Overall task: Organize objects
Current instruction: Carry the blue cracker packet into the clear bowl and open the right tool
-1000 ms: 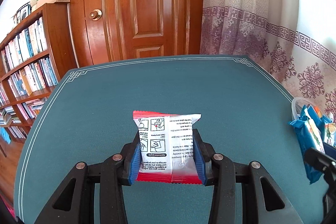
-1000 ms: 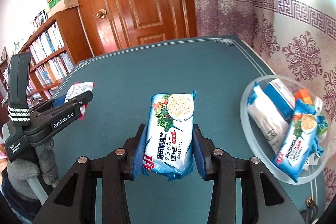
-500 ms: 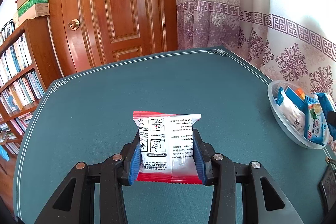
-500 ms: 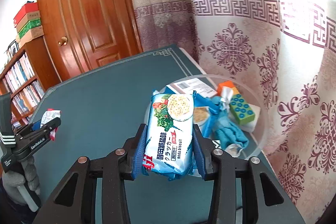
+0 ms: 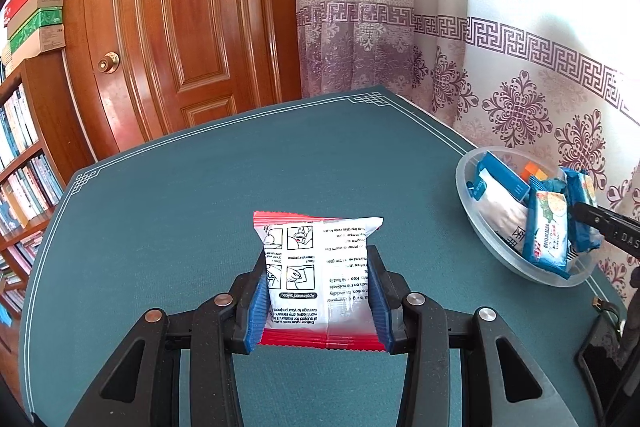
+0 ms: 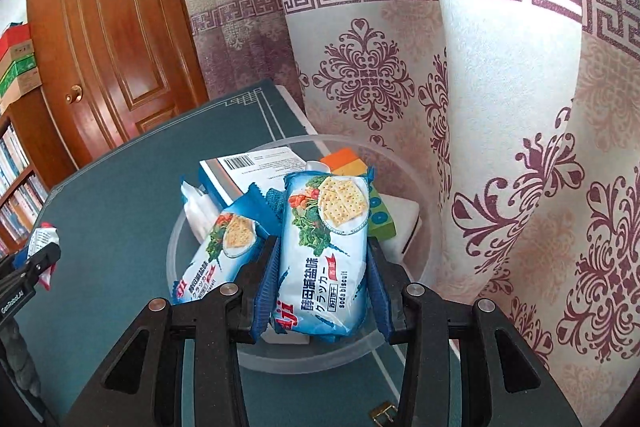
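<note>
Now, right gripper (image 6: 322, 277): jaws clamped on a blue soda biscuit pack (image 6: 326, 251), which stands lengthwise between the blue pads, its far end over the clear bowl (image 6: 424, 171).
Left gripper (image 5: 318, 293): jaws closed on a white sachet (image 5: 320, 275) with red edges, held above the green counter (image 5: 200, 187), apart from the bowl, which lies ahead and far to the right of these jaws.
Step in hand: by my judgement, dropping the biscuit pack into the bowl.
Doing it well: lower the jaws until the pack nearly rests on the things beneath, then open them; a drop from height onto the heap could let the pack slide toward the rim.
Below the right jaws: a second biscuit pack (image 6: 216, 255) leans just to their left; a barcoded white box (image 6: 256, 167) lies ahead and left; an orange block (image 6: 344, 159) and a green dotted block (image 6: 378, 215) lie ahead and slightly right.
In the way: the bowl is already heaped, so flat room is scarce; the clearest gap seems to be directly under the jaws.
Right side: a patterned curtain (image 6: 520, 147) hangs close beside the bowl and could brush the gripper.
Next: the sachet probably follows, but both grippers should not crowd the bowl together.
</note>
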`<state>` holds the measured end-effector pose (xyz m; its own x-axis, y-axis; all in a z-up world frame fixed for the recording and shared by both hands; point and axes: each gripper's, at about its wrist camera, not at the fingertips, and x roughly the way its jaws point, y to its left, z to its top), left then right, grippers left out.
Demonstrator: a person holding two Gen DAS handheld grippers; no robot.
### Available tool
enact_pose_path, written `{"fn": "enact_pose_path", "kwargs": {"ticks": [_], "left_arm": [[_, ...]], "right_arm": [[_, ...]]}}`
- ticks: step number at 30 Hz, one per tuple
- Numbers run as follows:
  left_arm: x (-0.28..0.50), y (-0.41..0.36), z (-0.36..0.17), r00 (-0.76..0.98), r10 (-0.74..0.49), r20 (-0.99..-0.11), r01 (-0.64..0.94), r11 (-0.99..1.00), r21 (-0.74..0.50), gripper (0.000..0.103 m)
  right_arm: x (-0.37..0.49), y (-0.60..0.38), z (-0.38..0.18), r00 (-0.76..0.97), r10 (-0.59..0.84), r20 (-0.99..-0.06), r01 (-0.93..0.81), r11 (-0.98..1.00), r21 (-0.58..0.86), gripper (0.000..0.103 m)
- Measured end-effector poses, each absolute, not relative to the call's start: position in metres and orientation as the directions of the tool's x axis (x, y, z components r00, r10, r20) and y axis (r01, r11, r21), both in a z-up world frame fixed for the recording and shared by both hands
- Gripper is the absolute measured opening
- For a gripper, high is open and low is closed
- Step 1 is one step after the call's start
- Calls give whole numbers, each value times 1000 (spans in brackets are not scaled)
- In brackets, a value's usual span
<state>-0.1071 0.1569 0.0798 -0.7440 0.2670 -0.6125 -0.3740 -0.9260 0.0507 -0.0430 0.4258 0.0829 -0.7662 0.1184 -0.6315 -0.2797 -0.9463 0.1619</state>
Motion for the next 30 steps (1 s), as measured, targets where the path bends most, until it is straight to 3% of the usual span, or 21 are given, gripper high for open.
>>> {"fn": "enact_pose_path", "kwargs": {"ticks": [23, 28, 30], "left_arm": [[-82, 250, 91, -647, 422, -635, -548, -836, 2, 45], [-78, 267, 92, -628, 446, -638, -581, -814, 3, 45], [-78, 273, 93, -619, 454, -641, -591, -806, -1, 45]], "right_arm": [[-40, 427, 65, -783, 36, -621, -165, -975, 152, 44], [-29, 433, 67, -792, 5, -610, -150, -971, 188, 52], [-26, 434, 69, -793, -7, -609, -137, -973, 188, 64]]}}
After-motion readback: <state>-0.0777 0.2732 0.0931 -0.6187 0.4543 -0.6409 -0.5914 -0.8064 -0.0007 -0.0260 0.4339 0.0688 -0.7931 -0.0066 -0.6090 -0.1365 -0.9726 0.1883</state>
